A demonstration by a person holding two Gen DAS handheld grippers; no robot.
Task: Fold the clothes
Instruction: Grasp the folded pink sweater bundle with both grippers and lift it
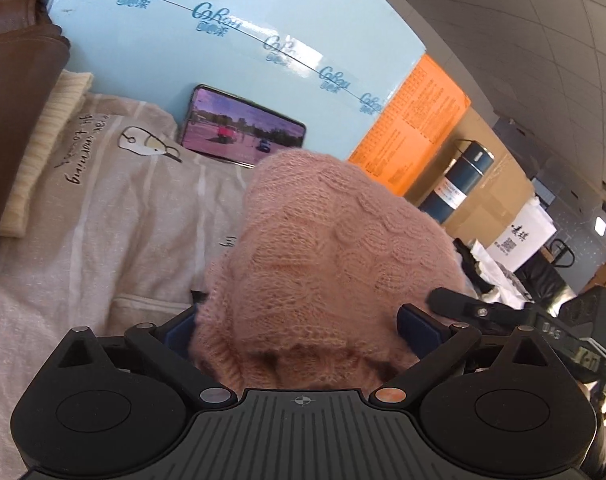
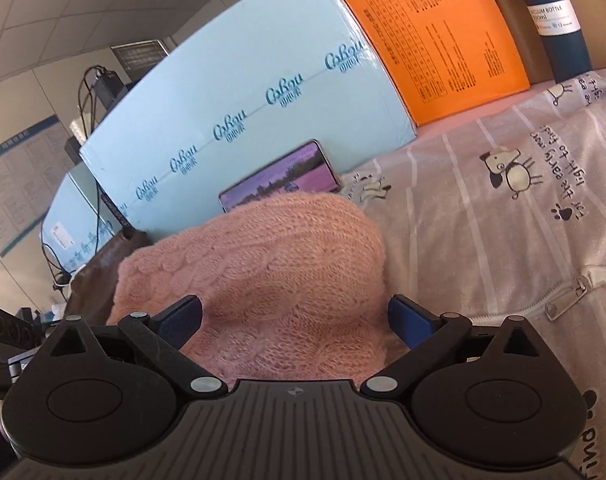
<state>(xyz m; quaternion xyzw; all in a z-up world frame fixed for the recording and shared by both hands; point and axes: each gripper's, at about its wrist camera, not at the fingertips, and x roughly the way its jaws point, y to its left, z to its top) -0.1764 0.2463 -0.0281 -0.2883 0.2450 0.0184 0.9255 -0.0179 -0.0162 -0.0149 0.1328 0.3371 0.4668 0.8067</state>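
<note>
At the far left, a brown leather item [image 1: 11, 120] lies on a folded cream knit [image 1: 43, 152]; both sit to the side on the printed bed sheet [image 1: 103, 216], probably to keep the working area free. A phone [image 1: 243, 130] with a lit screen leans against the light-blue carton [image 1: 223, 64], upright enough to be watched during work.

The left gripper [image 1: 299, 332] holds the pink knitted sweater [image 1: 327, 248]. Its blue fingers [image 1: 419, 330] stand wide apart with the bunched fabric filling the gap and pressing against both, so the garment appears cradled or loosely clamped rather than pinched at an edge (a firm clamp cannot be confirmed).

The right gripper [image 2: 295, 320] meets the same sweater [image 2: 263, 264] from the opposite side, its fingers [image 2: 411, 320] likewise spread around a thick fold. Holding the bundle at two ends suggests the garment is being carried or shaken out for laying flat on the sheet [image 2: 483, 220], whose zipper [image 2: 571, 296] shows at right.

Beyond stand an orange panel [image 2: 423, 32] and a dark-blue vacuum bottle [image 2: 559, 20].
</note>
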